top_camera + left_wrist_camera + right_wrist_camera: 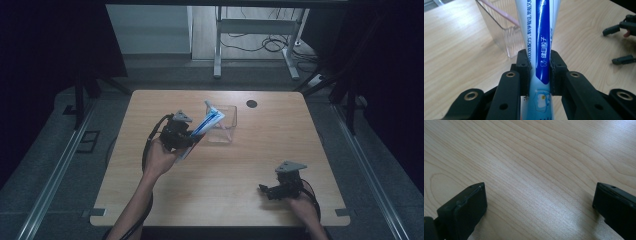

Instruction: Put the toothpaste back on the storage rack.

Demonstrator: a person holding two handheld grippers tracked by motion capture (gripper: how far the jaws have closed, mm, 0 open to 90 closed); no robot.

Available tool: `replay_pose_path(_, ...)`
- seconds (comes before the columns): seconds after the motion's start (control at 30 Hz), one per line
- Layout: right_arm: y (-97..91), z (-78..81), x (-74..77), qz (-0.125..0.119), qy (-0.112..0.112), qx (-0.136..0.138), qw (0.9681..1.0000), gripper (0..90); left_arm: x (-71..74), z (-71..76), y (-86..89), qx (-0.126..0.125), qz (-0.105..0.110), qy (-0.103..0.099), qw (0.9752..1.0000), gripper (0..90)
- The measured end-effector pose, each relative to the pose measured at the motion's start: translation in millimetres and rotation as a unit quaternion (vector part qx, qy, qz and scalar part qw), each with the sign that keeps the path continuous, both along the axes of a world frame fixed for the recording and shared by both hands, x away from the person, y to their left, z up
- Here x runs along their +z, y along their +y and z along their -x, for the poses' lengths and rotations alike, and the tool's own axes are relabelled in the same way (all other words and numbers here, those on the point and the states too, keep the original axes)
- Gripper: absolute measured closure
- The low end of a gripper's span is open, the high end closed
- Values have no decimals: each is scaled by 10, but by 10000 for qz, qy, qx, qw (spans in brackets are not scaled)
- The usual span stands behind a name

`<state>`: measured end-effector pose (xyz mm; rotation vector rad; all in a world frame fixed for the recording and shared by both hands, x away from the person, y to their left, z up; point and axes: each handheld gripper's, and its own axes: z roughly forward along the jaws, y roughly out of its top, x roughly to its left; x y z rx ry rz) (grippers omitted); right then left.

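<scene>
Wooden and pale, the worktop (215, 165) spread under dim light, bare across most of its grain, with a small dark round hole (251, 104) near the far edge. Close to the middle of its far half stood a clear plastic container (223, 131), square-sided and upright, and in the left gripper view a thin pink stick (499, 11) leaned inside it; what that was I could not tell.

Just beside the container, on the person's left, the left gripper (192, 136) was clamped on a blue and white toothpaste tube (206, 124). Its two black jaws pressed the tube from both sides partway along its length, and the tube rose at a slant with its upper end level with the container's rim or just over it.

Near the front right corner the right gripper (264, 190) rested low over the wood, jaws spread wide with nothing between them.

The tube looked bound for the container, and there lay the risk, as I judged it. A soft tube can bend or slide in so narrow a hold. If its end caught the thin wall instead of clearing it, the light container could tip or skid, since nothing steadied it and the other gripper sat well apart.
</scene>
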<state>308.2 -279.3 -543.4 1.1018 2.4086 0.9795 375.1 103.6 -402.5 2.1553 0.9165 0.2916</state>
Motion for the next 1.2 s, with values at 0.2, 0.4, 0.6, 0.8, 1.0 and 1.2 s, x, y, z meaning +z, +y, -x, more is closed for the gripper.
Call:
replay_pose_path(0.2,0,0,1,-2,8,3,10000,0,70,-114,-66,44,8,-109,9999,743)
replay_pose_path(0.4,0,1,0,-4,3,-2,10000,0,90,-230,-127,74,38,-201,9998,744)
replay_pose_path(0.6,1,1,0,-6,6,-4,10000,0,103,-353,-182,119,132,-277,9995,743)
replay_pose_path(0.8,1,1,0,-6,7,-5,10000,0,125,-455,-246,132,206,-353,9991,744)
replay_pose_path(1.0,0,1,1,-6,11,-2,10000,0,154,-558,-310,135,250,-426,9987,743)
replay_pose_path(1.2,0,1,1,-6,11,-2,10000,0,149,-658,-374,159,260,-484,9984,744)
